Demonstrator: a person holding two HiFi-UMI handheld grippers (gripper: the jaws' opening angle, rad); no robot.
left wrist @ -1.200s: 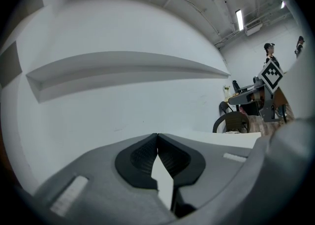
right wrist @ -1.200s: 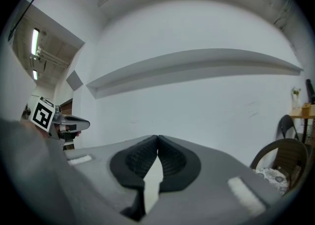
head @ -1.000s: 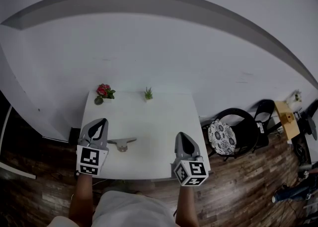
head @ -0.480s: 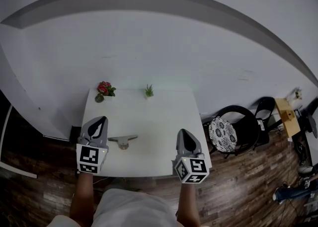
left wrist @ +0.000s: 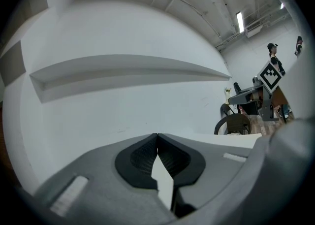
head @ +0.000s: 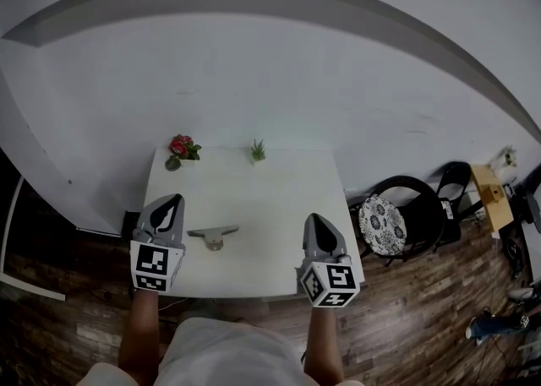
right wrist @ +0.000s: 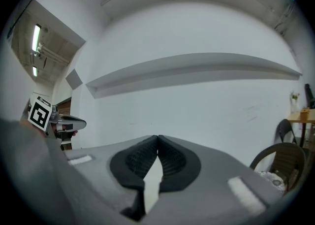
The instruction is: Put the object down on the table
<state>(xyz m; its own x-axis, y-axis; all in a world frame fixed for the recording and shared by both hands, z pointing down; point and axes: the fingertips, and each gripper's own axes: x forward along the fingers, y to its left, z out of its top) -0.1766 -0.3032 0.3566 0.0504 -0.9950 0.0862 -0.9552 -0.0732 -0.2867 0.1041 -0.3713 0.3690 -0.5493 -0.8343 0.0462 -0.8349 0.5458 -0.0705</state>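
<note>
The white tabletop point(head: 254, 194) stands with its far edge against the pale wall point(head: 254, 80). On that edge sit a red-flowered plant point(head: 180, 149), at the far-left corner, and a small green plant point(head: 258, 151), near the middle. The near edge faces the person, and dark wooden floor point(head: 68, 325) shows past the left and near sides. Off the right edge, apart from the tabletop, is a black chair with a patterned cushion point(head: 378, 224). The object point(head: 213, 233), a small grey T-shaped piece, lies flat on the tabletop in the near-left part, well short of the near edge. It sits between the two tools, closer to the left one and touching neither. A broad stretch of white surface runs from the object back to the plants and across to the right edge. The left tongs point(head: 172, 203) are held over the near-left corner, just beside the object, and point towards the wall. Their jaws are closed tip to tip with nothing between them. The right tongs point(head: 314, 220) are held over the near-right corner, close to the right edge, pointing the same way. Their jaws likewise meet at the tips and hold nothing. Both are carried roughly level, marker cubes towards the person. The bare forearms reach in from below the near edge.
</note>
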